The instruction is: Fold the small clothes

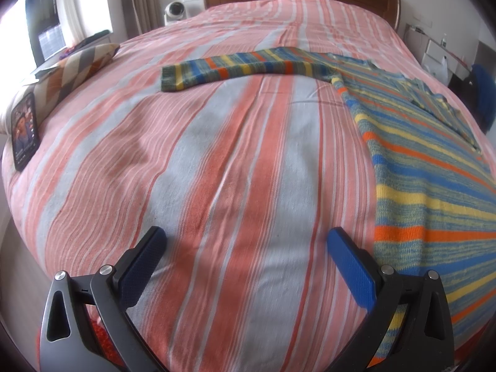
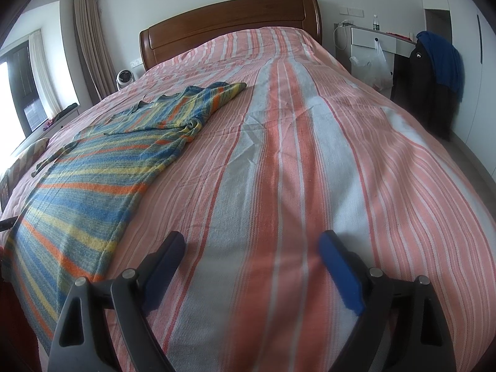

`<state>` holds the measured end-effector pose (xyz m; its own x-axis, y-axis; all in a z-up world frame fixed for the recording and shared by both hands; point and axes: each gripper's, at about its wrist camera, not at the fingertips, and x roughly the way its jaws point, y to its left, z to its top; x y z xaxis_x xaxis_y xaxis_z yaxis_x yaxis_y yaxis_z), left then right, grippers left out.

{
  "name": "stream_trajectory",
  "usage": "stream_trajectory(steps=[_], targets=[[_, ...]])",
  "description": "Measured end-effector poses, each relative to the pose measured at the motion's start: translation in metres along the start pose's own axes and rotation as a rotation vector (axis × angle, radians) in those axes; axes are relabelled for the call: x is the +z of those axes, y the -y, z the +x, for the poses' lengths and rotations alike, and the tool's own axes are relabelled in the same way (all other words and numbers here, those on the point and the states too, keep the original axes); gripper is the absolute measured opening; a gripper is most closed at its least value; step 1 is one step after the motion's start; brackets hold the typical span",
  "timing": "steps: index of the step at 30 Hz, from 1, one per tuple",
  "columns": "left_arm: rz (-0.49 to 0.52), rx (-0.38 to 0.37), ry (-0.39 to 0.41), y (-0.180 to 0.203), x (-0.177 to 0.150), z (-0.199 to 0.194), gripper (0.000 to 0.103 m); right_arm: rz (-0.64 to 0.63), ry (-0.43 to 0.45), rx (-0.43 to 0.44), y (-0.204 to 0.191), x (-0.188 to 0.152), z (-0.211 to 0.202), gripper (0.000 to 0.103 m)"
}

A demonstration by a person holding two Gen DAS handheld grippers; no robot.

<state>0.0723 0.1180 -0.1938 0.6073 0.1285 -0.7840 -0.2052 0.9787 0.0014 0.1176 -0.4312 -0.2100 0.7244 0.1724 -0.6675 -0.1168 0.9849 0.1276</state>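
I see the knitted sweater (image 1: 434, 167) lying flat on the bed (image 1: 217, 170), well below the curved wooden headboard (image 2: 235, 21) as the right wrist view frames it. Its yarn runs in blue, yellow, orange and grey-green bands, with a nubbly weave. One long sleeve (image 1: 235, 66) stretches straight out sideways from the body (ribbed cuff at its end), the other sleeve (image 2: 217, 96) lies rumpled on the headboard side. The bedspread is coarse woven cotton in salmon and pale grey stripes. My left claw (image 1: 246, 241) stands wide over bare bedspread, holding nothing, just beside the sweater's hem edge. My right claw (image 2: 251, 245) gapes wide too, empty, its blue textured pads (image 2: 339, 271) apart.
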Motion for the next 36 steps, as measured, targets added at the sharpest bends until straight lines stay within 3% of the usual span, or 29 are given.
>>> stream_trajectory(steps=[12,14,18,21,23,25,27,31,32,33,34,36], targets=[[-0.005,-0.023,-0.026,0.0,0.003,-0.004,0.102,-0.001,-0.001,-0.002,0.0,0.0,0.0,0.088],[0.014,-0.134,-0.041,-0.003,0.019,-0.012,0.102,-0.001,-0.001,-0.002,0.0,0.0,0.0,0.088],[0.024,-0.195,-0.005,-0.027,0.074,-0.017,0.102,-0.001,0.001,-0.001,0.0,-0.001,0.0,0.088],[-0.084,-0.253,-0.058,-0.068,0.127,0.015,0.102,-0.002,0.002,-0.002,0.0,-0.001,-0.001,0.088],[-0.222,-0.258,-0.142,-0.102,0.156,0.056,0.101,-0.002,0.004,-0.003,0.0,-0.002,0.0,0.088],[-0.341,-0.242,-0.196,-0.127,0.17,0.089,0.095,-0.002,0.004,-0.003,0.001,-0.002,0.0,0.088],[-0.42,-0.21,-0.246,-0.145,0.183,0.125,0.072,-0.003,0.004,-0.004,0.001,-0.003,0.0,0.088],[-0.402,-0.196,-0.249,-0.135,0.196,0.151,0.064,-0.003,0.004,-0.004,0.001,-0.003,0.001,0.088],[-0.361,-0.189,-0.246,-0.126,0.201,0.156,0.049,-0.003,0.004,-0.005,0.001,-0.003,0.001,0.088],[-0.337,-0.184,-0.25,-0.119,0.203,0.159,0.017,-0.004,0.004,-0.005,0.001,-0.003,0.001,0.088],[-0.324,-0.176,-0.265,-0.114,0.206,0.164,0.002,-0.004,0.004,-0.005,0.001,-0.003,0.001,0.088],[-0.333,-0.163,-0.247,-0.104,0.22,0.158,0.002,-0.005,0.004,-0.007,0.001,-0.003,0.001,0.088]])
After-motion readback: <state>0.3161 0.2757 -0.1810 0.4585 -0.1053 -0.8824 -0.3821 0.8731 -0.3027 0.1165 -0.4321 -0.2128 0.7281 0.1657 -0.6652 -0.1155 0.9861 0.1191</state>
